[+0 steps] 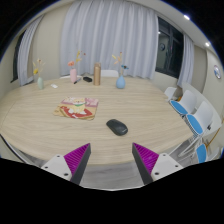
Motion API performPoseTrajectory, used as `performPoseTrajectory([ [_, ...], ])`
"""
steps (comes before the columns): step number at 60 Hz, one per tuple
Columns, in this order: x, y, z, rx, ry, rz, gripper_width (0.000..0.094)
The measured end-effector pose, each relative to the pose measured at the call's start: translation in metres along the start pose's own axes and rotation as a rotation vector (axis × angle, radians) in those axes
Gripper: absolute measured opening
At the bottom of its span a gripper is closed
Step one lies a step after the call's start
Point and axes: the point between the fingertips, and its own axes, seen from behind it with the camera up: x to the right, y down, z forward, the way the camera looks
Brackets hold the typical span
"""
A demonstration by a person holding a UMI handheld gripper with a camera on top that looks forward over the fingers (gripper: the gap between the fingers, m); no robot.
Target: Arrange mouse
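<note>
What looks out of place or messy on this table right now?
Nothing looks spilled or damaged. The black mouse sits alone on the bare wooden table, ahead of the open gripper, apart from the red mat with things on it. The vases beyond stand upright.

So there's one black mouse, one wooden table, two blue chairs tucked beside it, and two small vases further back.
</note>
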Motion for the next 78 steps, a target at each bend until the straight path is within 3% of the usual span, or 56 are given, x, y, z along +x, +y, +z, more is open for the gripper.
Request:
performPoseTrajectory([
  [11,0.036,0.003,0.035,-0.005,-0.001,-0.021,0.0858],
  [38,0.042,0.006,0.160,-0.040,-0.086,-0.052,0.0855],
  [69,0.055,-0.034,0.250,-0.046,-0.108,-0.024,0.0854],
  [72,0.055,-0.034,0.253,-0.055,-0.121,-0.010,0.0801],
  [78,0.048,-0.032,0.254,-0.065,-0.143,-0.015,0.0475],
])
